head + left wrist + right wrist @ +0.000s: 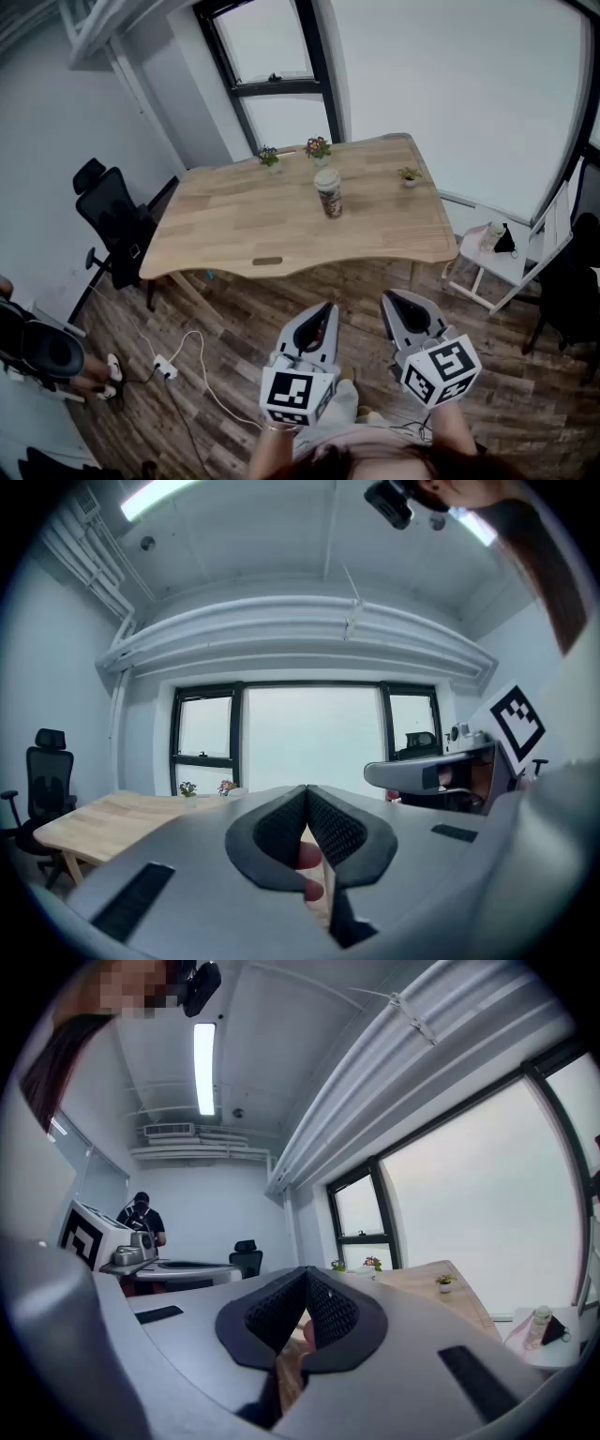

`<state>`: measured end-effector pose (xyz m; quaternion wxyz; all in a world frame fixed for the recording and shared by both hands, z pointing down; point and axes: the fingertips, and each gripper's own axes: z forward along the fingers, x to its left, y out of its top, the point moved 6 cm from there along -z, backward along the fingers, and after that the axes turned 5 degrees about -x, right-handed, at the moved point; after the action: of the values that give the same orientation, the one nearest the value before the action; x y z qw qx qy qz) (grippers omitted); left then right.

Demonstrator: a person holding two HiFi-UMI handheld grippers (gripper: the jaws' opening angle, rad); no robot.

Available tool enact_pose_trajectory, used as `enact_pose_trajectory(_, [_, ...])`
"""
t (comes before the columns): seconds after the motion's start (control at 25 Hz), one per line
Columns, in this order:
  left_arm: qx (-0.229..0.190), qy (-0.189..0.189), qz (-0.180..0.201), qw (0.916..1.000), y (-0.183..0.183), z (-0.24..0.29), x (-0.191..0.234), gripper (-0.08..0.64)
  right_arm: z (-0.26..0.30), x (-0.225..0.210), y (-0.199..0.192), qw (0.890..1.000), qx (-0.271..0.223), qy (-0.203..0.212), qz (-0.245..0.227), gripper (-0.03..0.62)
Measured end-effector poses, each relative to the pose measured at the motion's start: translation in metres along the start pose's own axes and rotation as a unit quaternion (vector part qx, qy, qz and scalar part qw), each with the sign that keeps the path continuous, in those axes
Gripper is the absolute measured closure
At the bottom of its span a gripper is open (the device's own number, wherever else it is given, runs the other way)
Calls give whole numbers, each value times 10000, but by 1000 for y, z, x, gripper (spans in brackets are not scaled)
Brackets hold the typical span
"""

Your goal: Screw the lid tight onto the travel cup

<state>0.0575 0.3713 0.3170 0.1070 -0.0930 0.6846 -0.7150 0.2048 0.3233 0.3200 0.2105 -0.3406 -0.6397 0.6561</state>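
Head view: the left gripper (324,312) and right gripper (397,302) hang side by side over the floor (234,347), both well short of the table (216,234). The cup (329,193) stands upright on it, far ahead of both.

Left gripper view: jaws pressed together, empty; table ahead-left.

Right gripper view: jaws likewise clenched on nothing; table ahead-right.

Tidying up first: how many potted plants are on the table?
3. The first plant and second plant side by side at the table's far edge, behind the travel cup; third plant alone toward the right. None looks hidden.
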Motion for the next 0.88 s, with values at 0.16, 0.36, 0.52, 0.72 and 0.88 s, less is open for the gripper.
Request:
enact_pose_trajectory(0.16, [-2, 11, 27, 10000, -3, 6, 1, 558, 2, -6, 0, 9999, -89, -55, 11, 592])
enact_pose_trajectory(0.36, [12, -24, 1, 10000, -5, 21, 10, 558, 15, -13, -2, 9999, -91, -71, -12, 592])
enact_pose_trajectory(0.52, [-4, -78, -30, 10000, -6, 36, 21, 558, 31, -20, -2, 9999, -86, -105, -35, 592])
enact_pose_trajectory(0.72, [5, -130, -77, 9999, -6, 58, 41, 558, 57, -28, -3, 9999, -76, -109, -106, 592])
enact_pose_trajectory(0.88, [-45, -163, -92, 9998, -3, 76, 58, 558, 78, -35, -3, 9998, -68, -134, -148, 592])
